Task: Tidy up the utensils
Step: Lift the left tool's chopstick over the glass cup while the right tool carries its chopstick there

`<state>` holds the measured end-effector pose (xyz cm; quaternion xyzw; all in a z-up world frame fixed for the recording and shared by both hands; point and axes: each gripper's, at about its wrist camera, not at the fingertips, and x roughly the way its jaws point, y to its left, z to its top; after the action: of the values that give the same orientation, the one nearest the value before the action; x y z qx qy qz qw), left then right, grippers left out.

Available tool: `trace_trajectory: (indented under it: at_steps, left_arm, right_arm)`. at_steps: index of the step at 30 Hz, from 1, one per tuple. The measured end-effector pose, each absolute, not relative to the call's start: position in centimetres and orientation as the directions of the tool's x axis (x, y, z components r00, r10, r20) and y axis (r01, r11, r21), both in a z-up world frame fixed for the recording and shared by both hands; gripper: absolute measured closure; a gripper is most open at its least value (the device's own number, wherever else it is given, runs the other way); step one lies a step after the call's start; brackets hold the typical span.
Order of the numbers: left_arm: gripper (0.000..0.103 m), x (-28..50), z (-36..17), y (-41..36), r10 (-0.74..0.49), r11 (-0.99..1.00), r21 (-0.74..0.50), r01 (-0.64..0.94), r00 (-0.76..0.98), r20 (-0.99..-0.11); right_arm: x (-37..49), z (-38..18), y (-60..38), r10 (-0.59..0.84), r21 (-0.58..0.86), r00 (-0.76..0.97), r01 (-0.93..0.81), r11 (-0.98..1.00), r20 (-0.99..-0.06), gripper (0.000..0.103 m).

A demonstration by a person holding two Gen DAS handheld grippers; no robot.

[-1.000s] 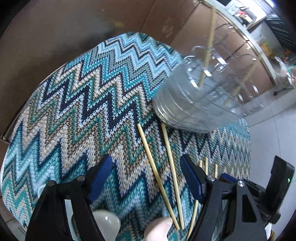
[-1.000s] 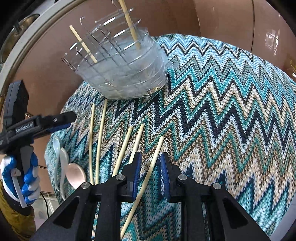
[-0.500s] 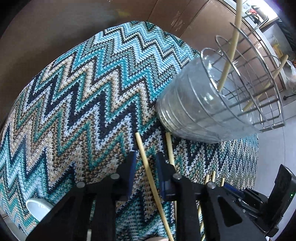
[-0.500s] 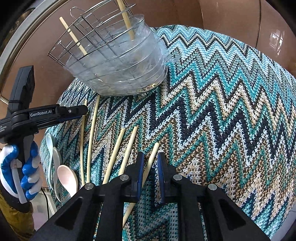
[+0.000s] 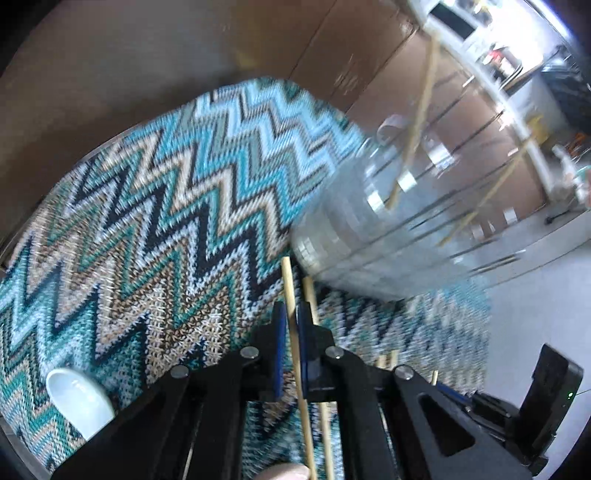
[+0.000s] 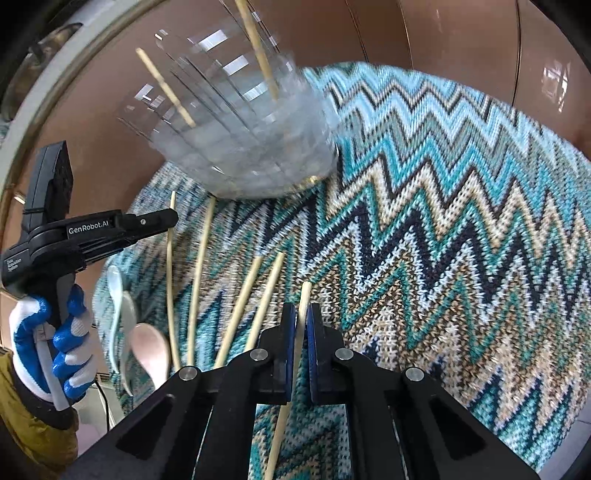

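My left gripper (image 5: 291, 314) is shut on a bamboo chopstick (image 5: 288, 284) and holds it just above the zigzag cloth (image 5: 147, 240). My right gripper (image 6: 300, 314) is shut on another chopstick (image 6: 305, 295). The clear utensil holder (image 5: 376, 229) with a wire rack stands just beyond; it holds two chopsticks (image 6: 258, 48). Several loose chopsticks (image 6: 199, 273) lie on the cloth left of my right gripper. One chopstick (image 5: 310, 299) lies just right of my left gripper. The left gripper also shows in the right wrist view (image 6: 155, 221).
White and pink spoons (image 6: 147, 343) lie near the cloth's left edge; a white spoon (image 5: 77, 398) shows at the lower left of the left wrist view. Brown cabinet fronts (image 6: 443, 33) stand behind the table. The right gripper's body (image 5: 546, 398) sits at the lower right.
The left gripper closed from wide open onto a chopstick and has lifted it. The right gripper tightened on its chopstick and raised it. Both views now blur from motion.
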<state>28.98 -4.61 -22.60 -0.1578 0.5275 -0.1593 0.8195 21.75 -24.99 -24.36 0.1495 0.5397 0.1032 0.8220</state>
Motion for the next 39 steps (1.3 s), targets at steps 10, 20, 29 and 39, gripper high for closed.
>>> trace_trajectory:
  at_steps: [10, 20, 29, 39]
  left_arm:
    - [0.098, 23.0, -12.8, -1.7, -0.473, 0.865, -0.459, 0.200, 0.629, -0.617]
    - [0.098, 21.9, -2.6, -1.1, -0.460, 0.860, -0.420, 0.289, 0.795, -0.396]
    - [0.098, 25.6, -0.5, -3.3, -0.395, 0.892, -0.360, 0.273, 0.859, -0.327]
    - [0.098, 30.0, -8.5, -6.8, -0.340, 0.925, -0.313, 0.217, 0.841, -0.421]
  right_arm:
    - [15.6, -15.1, -24.6, 0.335, 0.322, 0.624, -0.139, 0.937, -0.706, 0.098]
    - [14.9, -2.7, -24.1, 0.343, 0.252, 0.848, -0.257, 0.933, -0.404, 0.098]
    - [19.6, 1.6, -23.2, 0.264, 0.157, 0.946, -0.236, 0.959, -0.191, 0.098]
    - [25.0, -6.1, -22.1, 0.133, 0.051, 0.954, -0.124, 0.991, -0.269, 0.098]
